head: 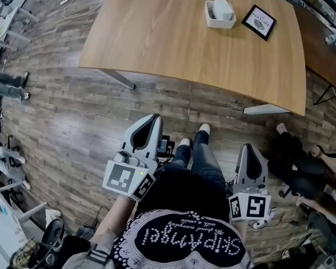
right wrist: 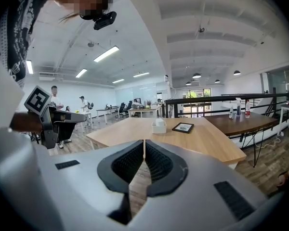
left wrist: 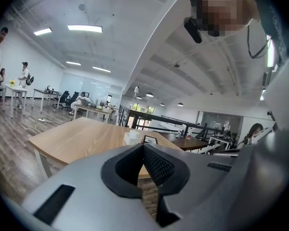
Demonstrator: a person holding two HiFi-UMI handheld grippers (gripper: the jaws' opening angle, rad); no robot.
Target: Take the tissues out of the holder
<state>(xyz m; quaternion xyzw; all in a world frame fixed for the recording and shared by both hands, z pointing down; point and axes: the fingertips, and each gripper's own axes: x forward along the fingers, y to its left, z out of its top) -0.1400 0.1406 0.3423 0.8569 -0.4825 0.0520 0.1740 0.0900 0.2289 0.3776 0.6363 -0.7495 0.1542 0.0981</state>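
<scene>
A white tissue holder [head: 220, 14] with a folded white tissue pack in it stands on the far side of the wooden table [head: 173, 43]; it also shows small in the right gripper view as the holder [right wrist: 159, 126] and in the left gripper view as the holder [left wrist: 133, 137]. My left gripper [head: 152, 120] and right gripper [head: 252, 148] hang low by the person's legs, well short of the table. Both are shut with nothing between the jaws, seen at the left gripper [left wrist: 144, 146] and the right gripper [right wrist: 144, 143].
A black-framed picture [head: 259, 22] lies to the right of the holder. A dark table [head: 325, 55] adjoins on the right. A seated person [head: 302, 161] is on the floor at the right. Chairs and other desks stand at the left.
</scene>
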